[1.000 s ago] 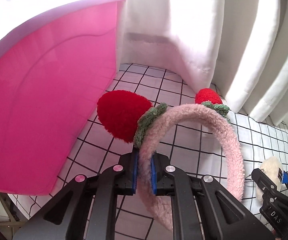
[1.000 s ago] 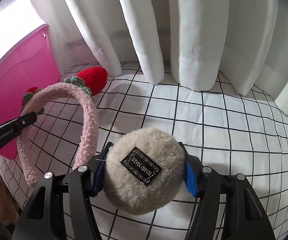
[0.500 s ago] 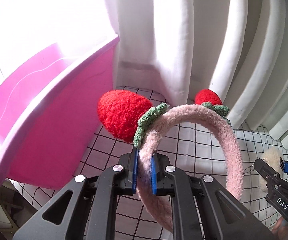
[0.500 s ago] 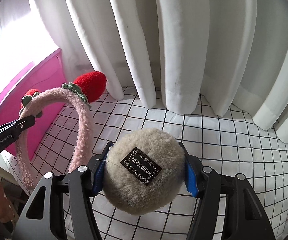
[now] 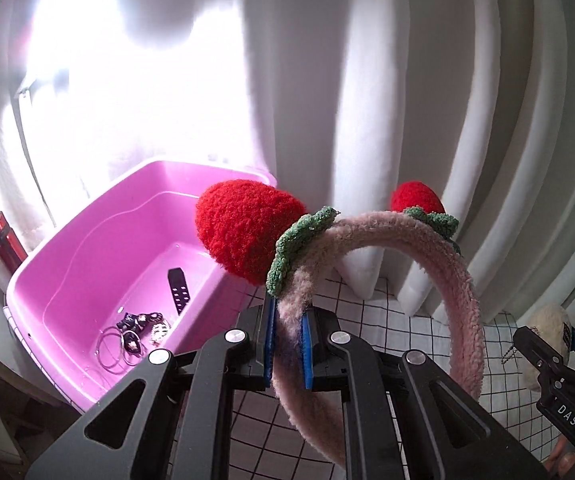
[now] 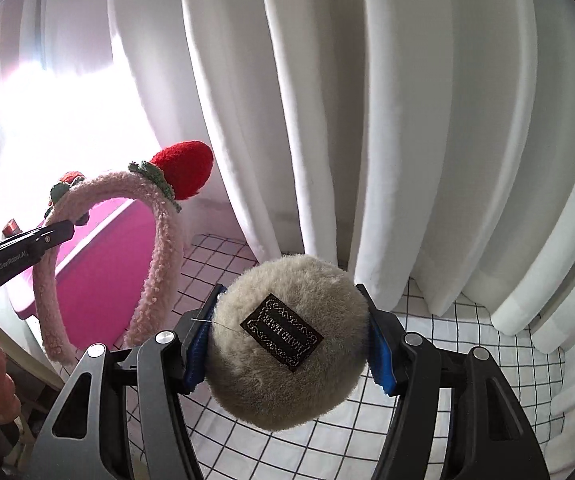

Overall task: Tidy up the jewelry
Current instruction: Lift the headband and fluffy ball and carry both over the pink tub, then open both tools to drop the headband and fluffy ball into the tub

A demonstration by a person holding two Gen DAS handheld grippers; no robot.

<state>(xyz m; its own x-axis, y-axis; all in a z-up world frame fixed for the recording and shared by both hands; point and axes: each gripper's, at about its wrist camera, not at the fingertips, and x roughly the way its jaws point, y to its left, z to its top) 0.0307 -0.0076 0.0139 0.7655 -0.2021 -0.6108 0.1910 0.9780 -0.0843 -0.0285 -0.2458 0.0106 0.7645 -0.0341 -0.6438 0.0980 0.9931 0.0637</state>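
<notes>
My left gripper (image 5: 288, 346) is shut on a fuzzy pink headband (image 5: 443, 276) with two red strawberries, held up in the air to the right of a pink plastic bin (image 5: 99, 256). The headband also shows in the right wrist view (image 6: 159, 240), with the left gripper (image 6: 57, 232) on it. My right gripper (image 6: 287, 340) is shut on a beige fluffy pompom (image 6: 287, 344) with a dark label, held above the checked cloth. The pompom also shows at the right edge of the left wrist view (image 5: 547, 328). The bin holds rings, small dark pieces (image 5: 135, 332) and a black strap (image 5: 177, 290).
White curtains (image 6: 367, 120) hang close behind both grippers. A white cloth with a black grid (image 6: 467, 360) covers the surface. A red bottle (image 5: 5, 242) stands behind the bin at the left. The bin's side shows pink in the right wrist view (image 6: 99, 280).
Both grippers have risen with their loads. The left wrist view now looks down into the bin from above its rim, where before it faced the bin's outer wall.
</notes>
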